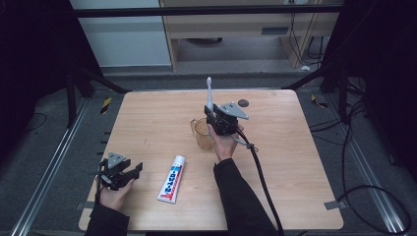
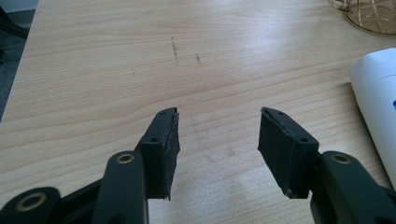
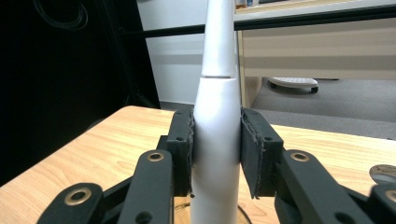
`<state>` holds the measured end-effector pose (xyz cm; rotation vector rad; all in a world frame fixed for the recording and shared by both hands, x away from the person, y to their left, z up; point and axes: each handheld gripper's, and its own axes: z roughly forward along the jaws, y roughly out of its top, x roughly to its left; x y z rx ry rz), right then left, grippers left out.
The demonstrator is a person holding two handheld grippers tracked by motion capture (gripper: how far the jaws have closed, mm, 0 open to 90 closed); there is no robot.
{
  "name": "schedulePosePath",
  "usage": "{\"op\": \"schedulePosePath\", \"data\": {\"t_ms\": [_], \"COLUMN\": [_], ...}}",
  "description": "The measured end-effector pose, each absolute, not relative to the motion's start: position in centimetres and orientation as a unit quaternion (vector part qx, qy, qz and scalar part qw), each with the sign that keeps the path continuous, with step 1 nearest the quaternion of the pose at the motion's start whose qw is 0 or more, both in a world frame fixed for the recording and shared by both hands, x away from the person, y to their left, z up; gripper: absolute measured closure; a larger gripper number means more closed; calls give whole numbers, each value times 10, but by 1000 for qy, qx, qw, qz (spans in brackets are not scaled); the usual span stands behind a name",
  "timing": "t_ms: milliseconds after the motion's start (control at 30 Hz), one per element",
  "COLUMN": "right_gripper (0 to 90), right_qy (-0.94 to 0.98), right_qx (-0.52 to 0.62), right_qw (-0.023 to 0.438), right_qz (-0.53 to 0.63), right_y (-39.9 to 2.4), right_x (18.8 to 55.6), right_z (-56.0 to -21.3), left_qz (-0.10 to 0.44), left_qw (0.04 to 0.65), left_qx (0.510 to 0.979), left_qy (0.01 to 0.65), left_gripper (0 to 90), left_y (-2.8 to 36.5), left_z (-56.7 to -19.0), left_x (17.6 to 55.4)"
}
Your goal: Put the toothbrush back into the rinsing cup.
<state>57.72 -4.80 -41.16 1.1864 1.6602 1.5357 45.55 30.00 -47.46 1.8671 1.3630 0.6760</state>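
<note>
Pale wooden table (image 1: 147,123) lies under my hands. Nearest me, my left gripper (image 2: 218,140) rests with jaws spread on nothing, beside a white toothpaste tube (image 1: 171,179) lying flat. Farther off, my right gripper (image 3: 215,147) pinches a white electric toothbrush (image 3: 217,121) upright over a clear amber plastic cup (image 1: 202,133).

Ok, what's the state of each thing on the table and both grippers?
Toothbrush: upright, clamped in right gripper, above the cup.
Cup: upright on table.
Toothpaste tube: lying flat, cap on.
Left gripper: open, holding nothing.
</note>
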Motion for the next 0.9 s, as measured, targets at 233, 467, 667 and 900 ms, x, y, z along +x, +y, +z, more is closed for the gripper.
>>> {"op": "schedulePosePath", "data": {"t_ms": [233, 467, 667, 900], "right_gripper": [670, 669, 669, 668], "right_qy": [633, 643, 653, 666], "right_qx": [445, 447, 447, 449], "right_qw": [287, 284, 285, 276], "right_qz": [564, 552, 542, 528], "right_y": [-46, -49, -51, -54], "right_x": [574, 571, 568, 567], "right_z": [-418, -422, -427, -433], "left_qz": [262, 262, 262, 262], "left_qw": [359, 358, 358, 357], "left_qx": [724, 724, 724, 725], "left_qy": [528, 528, 528, 528], "left_gripper": [467, 467, 467, 467], "left_y": [300, 300, 300, 299], "left_z": [-475, -475, -475, -475], "left_x": [455, 456, 456, 456]}}
